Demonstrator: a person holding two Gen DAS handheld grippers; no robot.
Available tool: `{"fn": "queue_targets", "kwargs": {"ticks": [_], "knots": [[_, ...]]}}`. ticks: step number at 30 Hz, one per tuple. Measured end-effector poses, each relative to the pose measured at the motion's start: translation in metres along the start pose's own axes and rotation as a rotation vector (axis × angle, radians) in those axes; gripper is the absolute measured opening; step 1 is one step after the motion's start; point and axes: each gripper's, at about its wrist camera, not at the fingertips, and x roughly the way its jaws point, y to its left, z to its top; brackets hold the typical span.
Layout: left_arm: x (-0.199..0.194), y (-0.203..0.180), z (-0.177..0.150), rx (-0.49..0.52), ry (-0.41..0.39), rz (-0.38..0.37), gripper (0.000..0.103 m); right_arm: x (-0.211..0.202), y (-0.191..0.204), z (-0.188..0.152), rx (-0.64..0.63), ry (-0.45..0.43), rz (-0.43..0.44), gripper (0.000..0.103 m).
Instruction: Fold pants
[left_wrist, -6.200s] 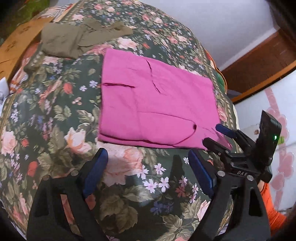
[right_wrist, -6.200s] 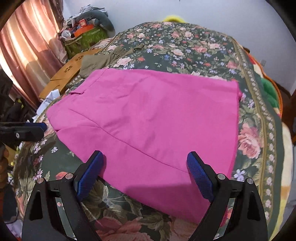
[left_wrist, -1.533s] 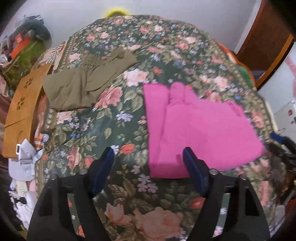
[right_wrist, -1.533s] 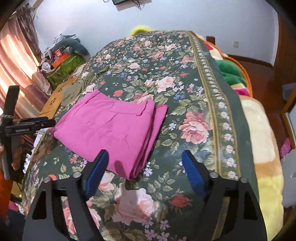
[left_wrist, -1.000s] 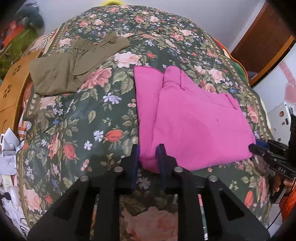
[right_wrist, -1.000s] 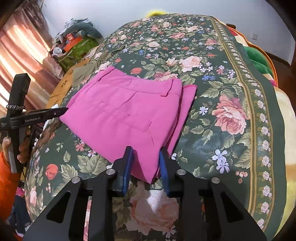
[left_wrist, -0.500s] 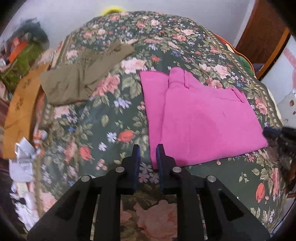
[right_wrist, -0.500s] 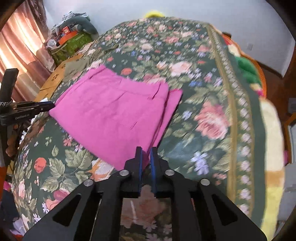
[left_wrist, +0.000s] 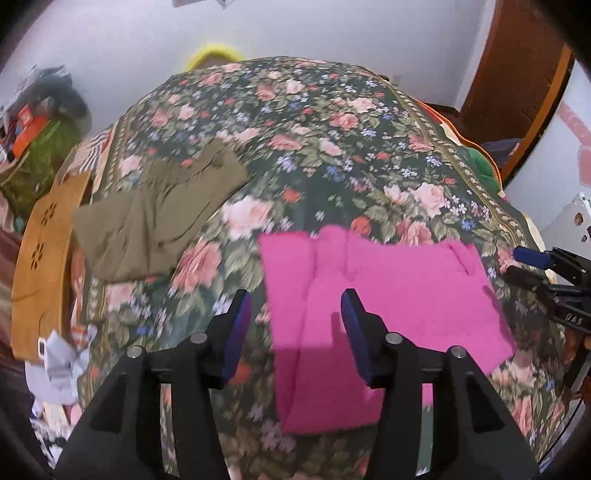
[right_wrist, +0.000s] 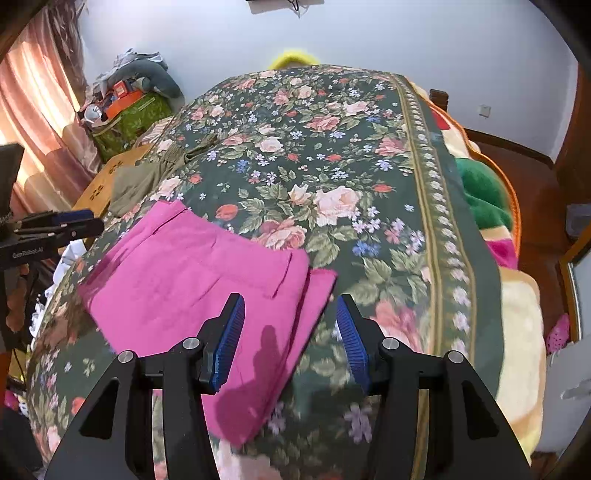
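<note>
Your left gripper (left_wrist: 297, 328) is released, blue pads spread apart, holding nothing, hovering above the near left edge of the pink pants (left_wrist: 384, 295). Your right gripper (right_wrist: 290, 336) is released too, pads wide, nothing between them, over the near right corner of the pink pants (right_wrist: 192, 280). The pants lie folded into a compact rectangle on the floral bedspread (left_wrist: 332, 122), flat, with a narrower layer sticking out along one side and a pocket seam showing on top. In the left wrist view the fold's near end sits just under and right of the pads, and the right gripper (left_wrist: 532, 264) shows at the far right edge of the pants, apart from the fabric. In the right wrist view the left gripper (right_wrist: 70, 221) shows at the left, beside the pants' far corner. Olive-green pants (left_wrist: 159, 218) lie loosely folded on the bedspread, well apart from the pink ones, near the bed's left edge. A tan wooden board (left_wrist: 40, 258) sits beside the bed past the olive pair. A green bag (right_wrist: 129, 118) with clutter on top stands by the curtain (right_wrist: 33, 103). Motion blur on near parts of both views.
</note>
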Motion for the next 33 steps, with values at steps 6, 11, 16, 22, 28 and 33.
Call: {"fn": "queue_targets", "kwargs": {"ticks": [6, 11, 16, 22, 28, 33], "knots": [[0.035, -0.011, 0.021, 0.018, 0.044, -0.030, 0.050, 0.029, 0.007, 0.010, -0.034, 0.045, 0.018, 0.048], [0.063, -0.019, 0.027, 0.031, 0.091, -0.044, 0.050, 0.051, 0.011, 0.015, -0.063, 0.083, 0.024, 0.048], [0.079, -0.024, 0.028, 0.059, 0.096, -0.020, 0.050, 0.066, 0.009, 0.015, -0.068, 0.109, 0.034, 0.048], [0.090, -0.028, 0.022, 0.107, 0.100, -0.007, 0.041, 0.070, 0.006, 0.013, -0.093, 0.118, 0.012, 0.030], [0.094, -0.031, 0.019, 0.111, 0.087, 0.046, 0.041, 0.075, 0.007, 0.014, -0.116, 0.130, -0.011, 0.027], [0.090, -0.024, 0.024, 0.082, 0.106, 0.006, 0.041, 0.070, -0.001, 0.017, -0.081, 0.141, 0.004, 0.037]]}}
